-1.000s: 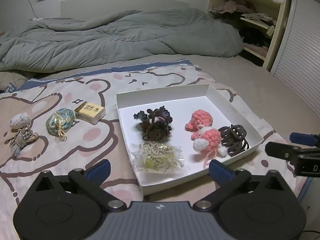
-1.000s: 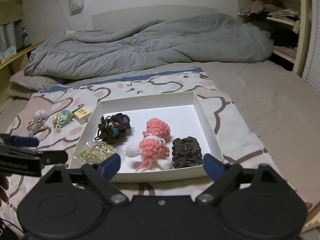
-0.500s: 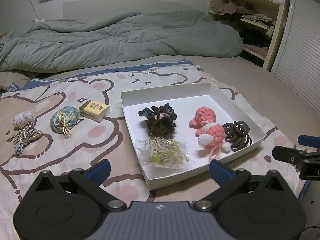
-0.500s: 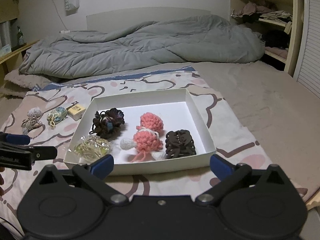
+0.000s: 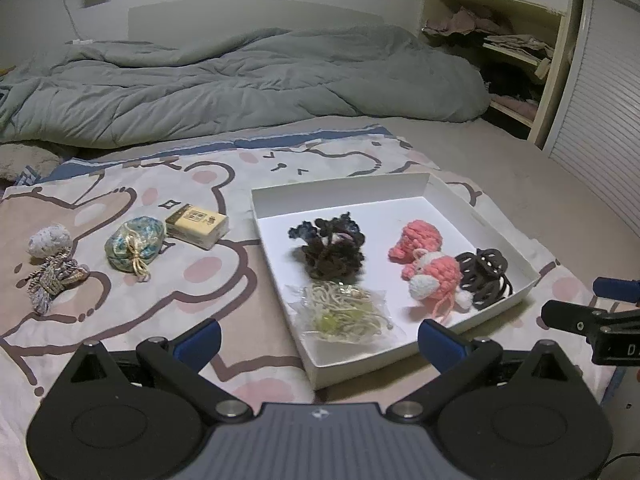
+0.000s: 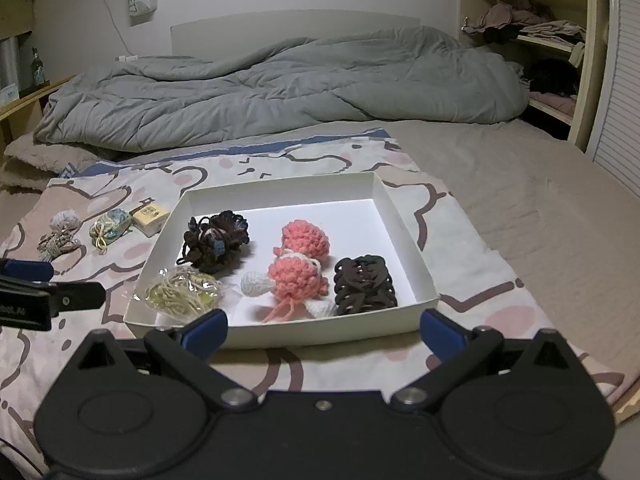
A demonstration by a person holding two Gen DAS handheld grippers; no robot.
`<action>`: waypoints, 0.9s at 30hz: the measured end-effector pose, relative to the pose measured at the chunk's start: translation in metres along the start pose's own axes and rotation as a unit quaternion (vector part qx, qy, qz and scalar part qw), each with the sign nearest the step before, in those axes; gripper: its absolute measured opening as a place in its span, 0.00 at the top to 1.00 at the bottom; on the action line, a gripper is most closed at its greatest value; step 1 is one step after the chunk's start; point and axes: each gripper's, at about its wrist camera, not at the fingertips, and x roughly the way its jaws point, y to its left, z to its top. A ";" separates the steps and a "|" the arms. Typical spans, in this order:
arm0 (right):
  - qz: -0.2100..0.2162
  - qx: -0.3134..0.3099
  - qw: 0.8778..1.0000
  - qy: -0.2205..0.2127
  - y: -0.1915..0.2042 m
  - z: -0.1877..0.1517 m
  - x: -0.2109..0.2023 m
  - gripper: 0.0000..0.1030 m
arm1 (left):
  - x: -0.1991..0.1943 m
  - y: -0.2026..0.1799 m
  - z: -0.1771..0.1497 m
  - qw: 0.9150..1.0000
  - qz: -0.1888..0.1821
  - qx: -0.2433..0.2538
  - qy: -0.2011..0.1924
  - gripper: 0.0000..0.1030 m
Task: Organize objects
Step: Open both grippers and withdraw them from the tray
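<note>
A white tray (image 5: pixel 340 188) lies on the bear-print blanket and holds a dark scrunchie (image 5: pixel 330 248), a pink crochet toy (image 5: pixel 428 264), a dark hair claw (image 5: pixel 484 276) and a bag of pale bands (image 5: pixel 344 314). Left of it lie a yellow box (image 5: pixel 196 220), a blue-green pouch (image 5: pixel 134 242), a small white pouch (image 5: pixel 50 240) and a braided cord (image 5: pixel 52 280). My left gripper (image 5: pixel 318 338) hangs open and empty at the tray's near left corner. My right gripper (image 6: pixel 322 328) is wide open and empty before the tray (image 6: pixel 280 192)'s front wall, with the claw (image 6: pixel 364 284) just beyond.
A rumpled grey duvet (image 5: pixel 240 80) covers the far half of the bed. Open shelves with clothes (image 6: pixel 532 32) and a slatted door stand at the right. Bare mattress (image 6: pixel 520 200) stretches right of the blanket.
The right gripper's jaws spread wider, and its view drew back a little from the tray. The left gripper stayed open and the objects did not move.
</note>
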 end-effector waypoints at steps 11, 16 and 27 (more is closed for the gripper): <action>0.014 -0.006 1.000 -0.007 0.029 0.012 0.015 0.00 | -0.009 0.044 0.001 0.999 0.030 -0.016 -0.014 0.00; 0.026 -0.012 1.000 -0.010 0.049 0.019 0.020 0.00 | -0.016 0.071 -0.001 0.998 0.049 -0.028 -0.019 0.00; 0.061 -0.027 0.998 -0.017 0.100 0.030 0.033 0.00 | -0.039 0.131 -0.007 0.994 0.096 -0.052 -0.029 0.00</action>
